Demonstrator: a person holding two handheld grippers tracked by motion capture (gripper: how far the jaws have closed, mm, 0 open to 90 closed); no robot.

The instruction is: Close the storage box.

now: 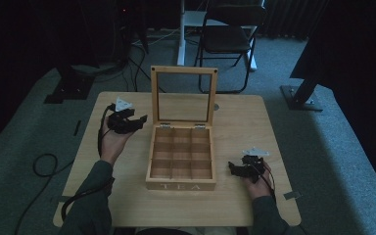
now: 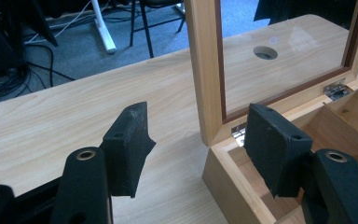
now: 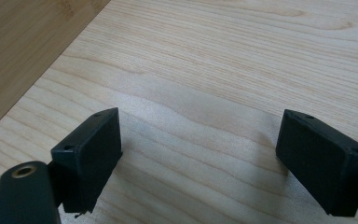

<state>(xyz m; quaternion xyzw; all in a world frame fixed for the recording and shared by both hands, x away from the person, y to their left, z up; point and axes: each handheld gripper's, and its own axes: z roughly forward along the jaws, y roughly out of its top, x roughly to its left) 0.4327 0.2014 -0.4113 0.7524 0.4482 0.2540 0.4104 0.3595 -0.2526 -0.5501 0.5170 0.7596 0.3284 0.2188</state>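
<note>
The tabletop (image 1: 235,122) carries a wooden tea box (image 1: 181,185) at its middle, nine compartments bare, its glass-paned lid (image 1: 183,95) standing upright on rear hinges. The box looks rigid and fairly heavy; the lid's pane is fragile, so its wooden frame is the safer hold. The left hand-held gripper (image 1: 127,121) hovers gaping beside the lid's left edge; the right hand-held gripper (image 1: 242,170) waits gaping, right of the box.

Overhead view and close gripper views share the table (image 1: 235,127).
</note>
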